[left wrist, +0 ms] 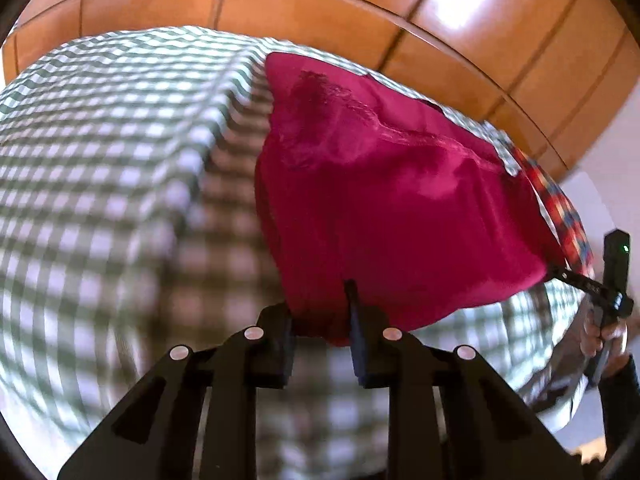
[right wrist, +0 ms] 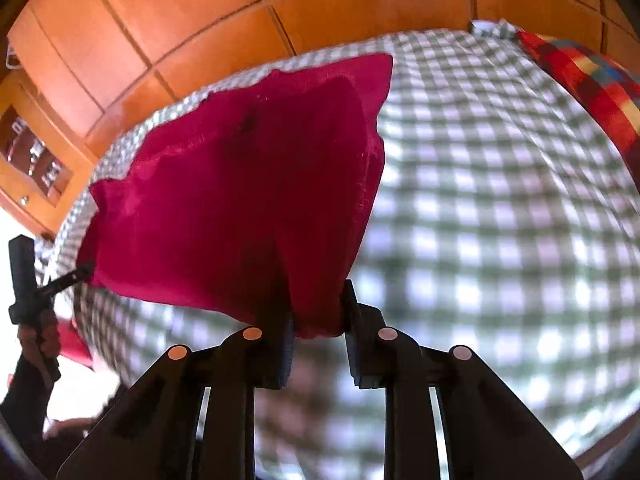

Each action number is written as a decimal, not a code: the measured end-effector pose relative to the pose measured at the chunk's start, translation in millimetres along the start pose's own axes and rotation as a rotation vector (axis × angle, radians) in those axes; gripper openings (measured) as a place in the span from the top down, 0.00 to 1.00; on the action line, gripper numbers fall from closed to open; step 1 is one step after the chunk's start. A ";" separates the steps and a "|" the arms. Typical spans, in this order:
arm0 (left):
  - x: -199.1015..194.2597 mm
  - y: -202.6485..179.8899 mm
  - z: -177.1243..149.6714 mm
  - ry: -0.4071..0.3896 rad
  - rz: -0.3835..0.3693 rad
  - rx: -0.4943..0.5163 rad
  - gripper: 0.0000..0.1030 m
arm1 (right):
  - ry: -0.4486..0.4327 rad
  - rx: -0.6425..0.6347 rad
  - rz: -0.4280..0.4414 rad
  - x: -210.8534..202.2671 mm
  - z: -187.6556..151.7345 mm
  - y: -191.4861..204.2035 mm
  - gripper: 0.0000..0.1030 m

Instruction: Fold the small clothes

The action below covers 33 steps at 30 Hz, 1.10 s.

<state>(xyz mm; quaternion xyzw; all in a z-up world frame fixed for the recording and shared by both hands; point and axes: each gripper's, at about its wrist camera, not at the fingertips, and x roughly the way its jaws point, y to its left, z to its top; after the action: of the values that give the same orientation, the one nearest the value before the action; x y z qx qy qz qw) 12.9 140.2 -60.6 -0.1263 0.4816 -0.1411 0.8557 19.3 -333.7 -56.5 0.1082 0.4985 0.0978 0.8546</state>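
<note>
The crimson garment [left wrist: 380,200] hangs stretched between the two tools, its near hem lifted off the green-and-white checked bed cover [left wrist: 120,160] while its far edge, with what looks like a lace trim, trails on the cover towards the wooden panelling [left wrist: 320,12]. The left hand-held gripper [left wrist: 320,312] is clamped on one near corner, cloth bunched between its pads; the right hand-held gripper [right wrist: 318,312] pinches the other near corner the same way. So the held hem is the cloth's long axis, running from one tool across to the other, and the body of the garment lies ahead of both, neither hand nearer. A folding move would likely carry this hem forward over the trailing part. A multicoloured plaid cloth [right wrist: 592,80] lies at the bed's edge.
</note>
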 end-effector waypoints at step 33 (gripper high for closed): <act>-11.2 -17.2 43.8 -0.176 -0.112 0.015 0.88 | -0.246 -0.081 -0.194 -45.2 53.9 14.6 0.93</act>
<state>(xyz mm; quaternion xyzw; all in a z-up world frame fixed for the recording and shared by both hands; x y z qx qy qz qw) 43.0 131.9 -23.6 -0.1583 0.3957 -0.1806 0.8864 43.6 -336.8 11.1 0.0363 0.3938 0.0209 0.9182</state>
